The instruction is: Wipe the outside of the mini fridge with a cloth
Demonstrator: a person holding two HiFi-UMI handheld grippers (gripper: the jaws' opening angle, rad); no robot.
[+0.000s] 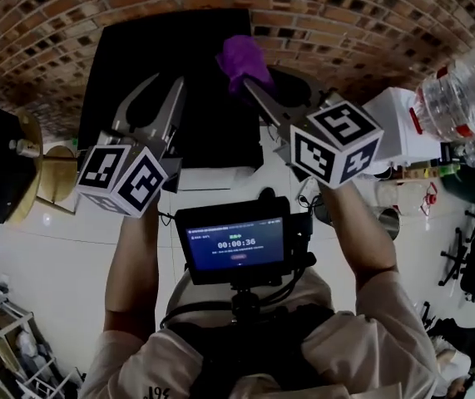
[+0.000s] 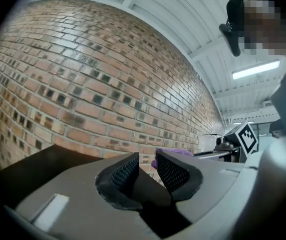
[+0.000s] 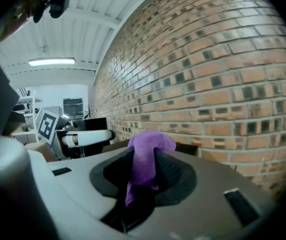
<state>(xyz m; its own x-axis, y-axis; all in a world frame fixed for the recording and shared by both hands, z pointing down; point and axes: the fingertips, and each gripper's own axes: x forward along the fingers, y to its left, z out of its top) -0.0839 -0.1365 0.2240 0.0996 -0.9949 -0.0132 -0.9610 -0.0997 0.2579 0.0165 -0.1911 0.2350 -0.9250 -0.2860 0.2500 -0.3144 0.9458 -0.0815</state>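
Two handheld grippers, one cloth and one fridge are counted.

The left gripper (image 1: 155, 98) (image 2: 147, 166) is released: its ribbed black pads stand apart with nothing between them. It sits over the top of the boxy black mini fridge (image 1: 170, 65) (image 2: 32, 169).

The right gripper (image 1: 254, 86) (image 3: 145, 159) is clenched on the crumpled purple microfibre cloth (image 1: 241, 61) (image 3: 148, 146). One fold of the cloth stands up above the pads and a tail hangs below. In the head view the cloth lies over the fridge's upper right part, close to the red brick wall (image 1: 320, 7); whether it touches the fridge cannot be told.

Clear plastic bottles with red bands (image 1: 462, 90) stand at the right edge. They are cut off, so their count and contents cannot be made out.

One small dark screen (image 1: 235, 243) sits on the person's chest rig.
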